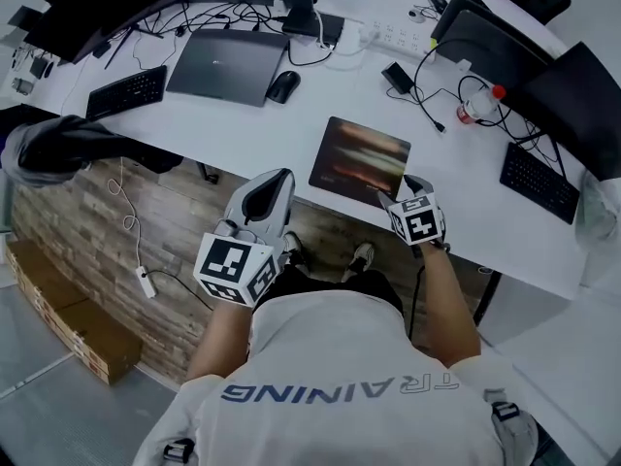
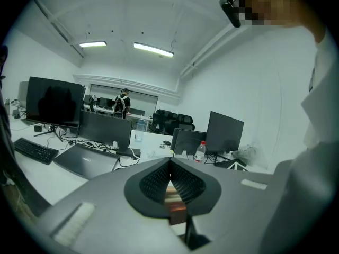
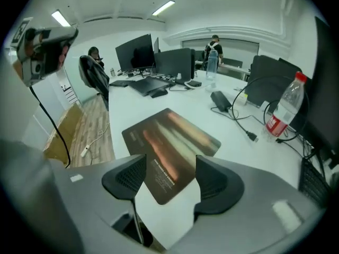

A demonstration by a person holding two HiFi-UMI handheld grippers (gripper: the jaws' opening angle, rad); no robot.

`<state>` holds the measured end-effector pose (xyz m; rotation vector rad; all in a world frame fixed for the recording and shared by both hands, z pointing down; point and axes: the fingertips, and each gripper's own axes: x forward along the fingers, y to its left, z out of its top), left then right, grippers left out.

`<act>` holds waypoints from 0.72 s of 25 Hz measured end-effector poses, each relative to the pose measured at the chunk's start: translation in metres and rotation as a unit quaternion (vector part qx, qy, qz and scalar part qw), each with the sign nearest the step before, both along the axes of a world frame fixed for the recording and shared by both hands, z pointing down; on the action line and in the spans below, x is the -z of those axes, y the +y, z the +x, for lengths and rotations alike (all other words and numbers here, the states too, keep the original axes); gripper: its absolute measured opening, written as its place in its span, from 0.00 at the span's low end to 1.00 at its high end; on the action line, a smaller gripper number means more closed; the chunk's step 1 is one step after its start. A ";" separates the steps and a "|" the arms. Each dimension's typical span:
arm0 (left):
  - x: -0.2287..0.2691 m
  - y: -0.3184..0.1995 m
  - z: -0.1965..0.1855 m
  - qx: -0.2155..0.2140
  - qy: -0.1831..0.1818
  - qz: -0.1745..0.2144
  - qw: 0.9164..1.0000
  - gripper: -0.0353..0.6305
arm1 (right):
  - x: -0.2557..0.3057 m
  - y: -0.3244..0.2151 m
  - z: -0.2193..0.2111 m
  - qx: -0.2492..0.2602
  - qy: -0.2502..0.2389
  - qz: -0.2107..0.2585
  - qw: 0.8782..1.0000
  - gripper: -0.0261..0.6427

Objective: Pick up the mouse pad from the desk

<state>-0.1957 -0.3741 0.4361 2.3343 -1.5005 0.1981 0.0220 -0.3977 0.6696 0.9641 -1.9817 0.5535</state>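
On a white desk [image 1: 243, 129] seen from above, a dark mouse pad [image 1: 359, 161] with a blurred orange streak lies flat, near the front edge and a little to the person's right. Farther back sit a closed laptop [image 1: 228, 61], a computer mouse [image 1: 282, 85] and a keyboard [image 1: 126, 90]. A water bottle [image 1: 480, 105] with a red cap lies among cables to the right, well apart from the pad.

The right gripper [image 1: 398, 190] hovers at the pad's near right corner. In the right gripper view, its two jaws stand wide apart and empty, with that corner of the mouse pad [image 3: 169, 142] showing in the gap between them. Whether the jaws touch the pad cannot be told.

The left gripper [image 1: 275, 184] is held off the front of the desk, to the left of the pad, above the wooden floor. In the left gripper view its jaws are pressed together at the tips and hold nothing.

The pad looks thin, light and floppy, so it will probably droop when lifted by one corner. Its underside likely grips the desk, and because it lies flat a jaw may not slip under easily. The near corner, closest to the desk edge, seems the best place to pinch.
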 end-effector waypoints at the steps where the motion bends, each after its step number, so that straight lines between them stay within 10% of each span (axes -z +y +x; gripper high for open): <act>1: 0.000 0.001 0.000 0.004 -0.001 -0.001 1.000 0.05 | -0.010 0.000 0.000 0.004 0.005 -0.009 1.000 0.50; 18: -0.020 0.006 -0.021 0.034 -0.006 -0.028 0.999 0.05 | -0.077 0.007 -0.005 0.041 0.053 -0.081 0.994 0.41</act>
